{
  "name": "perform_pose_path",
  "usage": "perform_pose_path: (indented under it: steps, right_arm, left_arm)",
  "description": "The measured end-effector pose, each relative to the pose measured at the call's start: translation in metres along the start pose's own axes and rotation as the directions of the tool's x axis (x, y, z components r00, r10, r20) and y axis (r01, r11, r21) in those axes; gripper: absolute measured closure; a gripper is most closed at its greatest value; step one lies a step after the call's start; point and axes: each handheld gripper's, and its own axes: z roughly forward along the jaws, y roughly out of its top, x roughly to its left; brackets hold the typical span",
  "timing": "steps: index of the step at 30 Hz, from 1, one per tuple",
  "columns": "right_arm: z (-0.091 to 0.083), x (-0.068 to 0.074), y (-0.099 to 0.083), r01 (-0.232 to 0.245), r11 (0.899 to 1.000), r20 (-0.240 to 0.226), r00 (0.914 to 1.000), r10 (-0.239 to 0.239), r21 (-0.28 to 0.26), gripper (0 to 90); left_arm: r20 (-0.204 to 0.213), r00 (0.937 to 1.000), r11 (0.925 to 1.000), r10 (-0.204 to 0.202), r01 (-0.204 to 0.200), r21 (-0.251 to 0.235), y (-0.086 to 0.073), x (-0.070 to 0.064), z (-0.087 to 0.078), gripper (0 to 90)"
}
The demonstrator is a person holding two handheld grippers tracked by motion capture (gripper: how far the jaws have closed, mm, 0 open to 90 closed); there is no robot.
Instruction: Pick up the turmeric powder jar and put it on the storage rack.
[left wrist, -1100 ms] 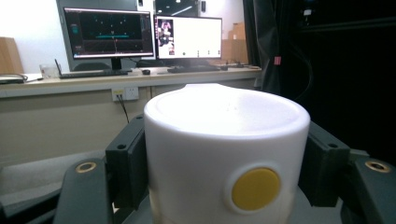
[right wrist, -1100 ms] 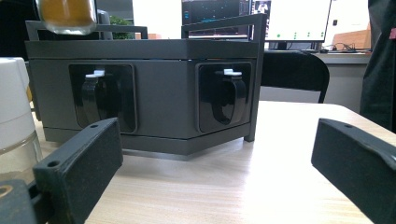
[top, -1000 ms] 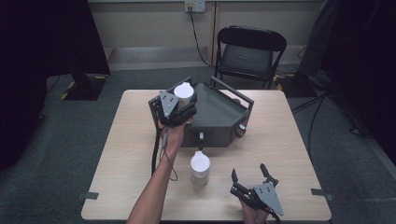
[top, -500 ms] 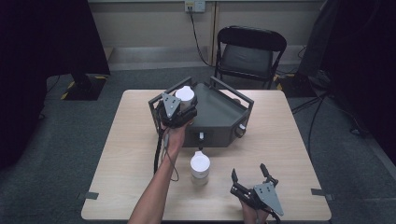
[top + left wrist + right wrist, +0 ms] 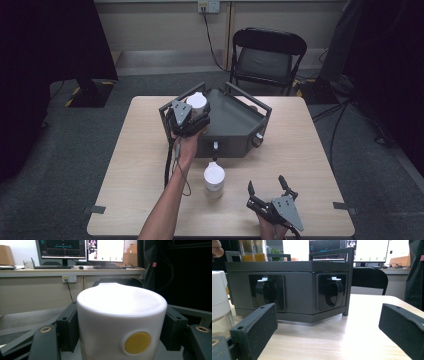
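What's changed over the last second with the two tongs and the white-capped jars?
The left tongs, shut on a white-capped jar, drifted slightly left above the near left corner of the grey rack; no grasp or release happened. The right tongs stayed open, low over the table at its near edge, and the second jar stayed standing in front of the rack.

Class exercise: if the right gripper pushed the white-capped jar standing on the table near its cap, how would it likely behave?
The jar looks taller than wide, so it may tip. Its clear lower body suggests glass or hard plastic: probably stiff, possibly slippery.
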Motion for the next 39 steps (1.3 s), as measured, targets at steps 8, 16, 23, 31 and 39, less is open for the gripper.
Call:
perform_pose_path:
  steps: [8,16,23,31,39]
  right_arm:
    - [0.0,0.0,0.0,0.0,1.0,0.0,1.0,0.0,0.0,0.8]
    - [0.0,0.0,0.0,0.0,1.0,0.001,1.0,0.0,0.0,0.8]
    - [0.0,0.0,0.0,0.0,1.0,0.001,1.0,0.0,0.0,0.8]
    - [0.0,0.0,0.0,0.0,1.0,0.002,1.0,0.0,0.0,0.8]
    - [0.0,0.001,0.0,-0.001,1.0,0.004,1.0,0.001,0.001,0.8]
  left_arm:
    - [0.001,0.9986,0.9979,-0.054,0.054,0.036,0.004,0.002,0.002,18.8]
    - [-0.014,0.9985,0.9985,-0.054,0.054,0.003,0.001,0.0,0.0,2.7]
    - [-0.012,0.9995,0.9995,-0.028,0.028,-0.018,0.005,0.004,-0.01,0.0]
    - [0.01,0.9994,0.9986,-0.033,0.033,-0.041,0.006,0.004,-0.03,0.0]
    - [0.018,0.9992,0.9975,-0.035,0.036,-0.061,-0.004,0.007,-0.043,0.0]
